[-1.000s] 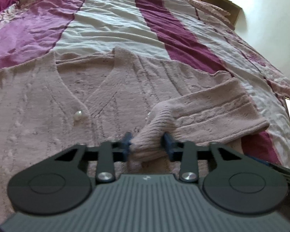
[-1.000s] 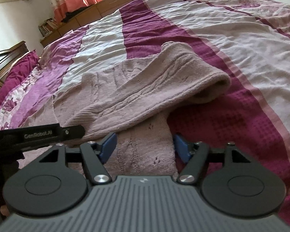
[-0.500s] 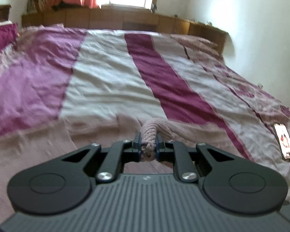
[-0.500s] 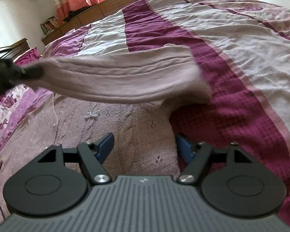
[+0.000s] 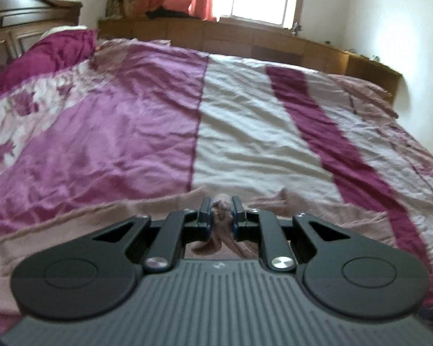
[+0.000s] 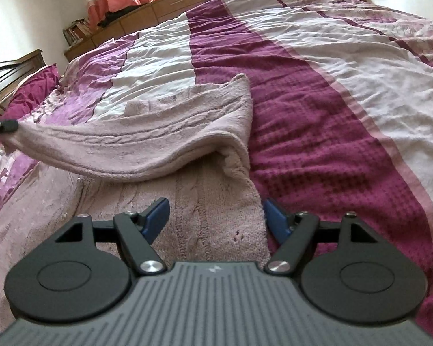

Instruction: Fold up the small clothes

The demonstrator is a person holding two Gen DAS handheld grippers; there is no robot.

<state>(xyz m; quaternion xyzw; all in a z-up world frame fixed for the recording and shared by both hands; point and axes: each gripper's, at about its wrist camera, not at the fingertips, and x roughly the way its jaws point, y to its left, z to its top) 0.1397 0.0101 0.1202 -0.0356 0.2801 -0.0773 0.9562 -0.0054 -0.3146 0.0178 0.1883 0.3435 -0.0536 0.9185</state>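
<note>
A pale pink knitted cardigan (image 6: 115, 199) lies spread on the bed. My left gripper (image 5: 220, 201) is shut on the cuff of its sleeve (image 5: 220, 220) and holds it up off the bed. In the right wrist view that sleeve (image 6: 147, 141) stretches taut across the cardigan's body toward the left edge, where the left gripper's tip (image 6: 12, 125) pinches it. My right gripper (image 6: 215, 204) hovers open over the cardigan's lower right edge, its blue pads (image 6: 158, 213) on either side of the knit, not pressing it.
A striped purple, white and maroon bedspread (image 6: 332, 115) covers the whole bed. A magenta pillow (image 5: 52, 54) and the dark wooden headboard (image 5: 14, 28) are at the far left. A wooden ledge (image 5: 245, 34) runs under the window behind the bed.
My left gripper closed on the sleeve cuff, then rose and carried it to the left, unfolding the sleeve across the cardigan. The right gripper stayed in place, still open.
</note>
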